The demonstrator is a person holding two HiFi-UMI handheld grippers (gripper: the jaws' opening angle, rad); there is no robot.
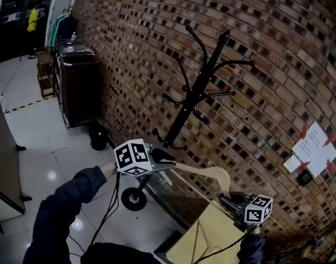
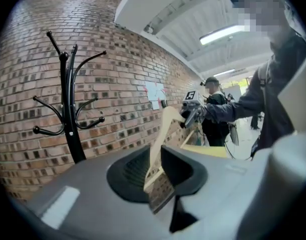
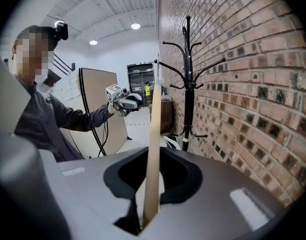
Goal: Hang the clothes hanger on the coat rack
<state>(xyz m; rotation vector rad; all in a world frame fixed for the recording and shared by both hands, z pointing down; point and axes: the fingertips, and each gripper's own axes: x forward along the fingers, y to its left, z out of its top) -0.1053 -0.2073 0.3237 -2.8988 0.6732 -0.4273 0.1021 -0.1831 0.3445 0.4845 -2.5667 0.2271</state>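
I carry the pale wooden clothes hanger [image 1: 203, 172], clamped in left tool [image 1: 166, 159] and right tool [image 1: 229, 201]; next, hook it on the black metal coat rack [image 1: 198, 87] at twelve o'clock.

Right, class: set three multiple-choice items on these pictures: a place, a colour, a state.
1. Where does the coat rack stand?
A. beside the brick wall
B. on a table
C. in a doorway

2. What colour is the coat rack?
A. white
B. black
C. red

3. What state is the clothes hanger in?
A. hung on the rack
B. lying on the floor
C. held at its ends by the left hand-held gripper and the right hand-held gripper

Key:
1 A, it rises right by the wall.
2 B, all of it is black.
3 C, each gripper view shows jaws shut on it.
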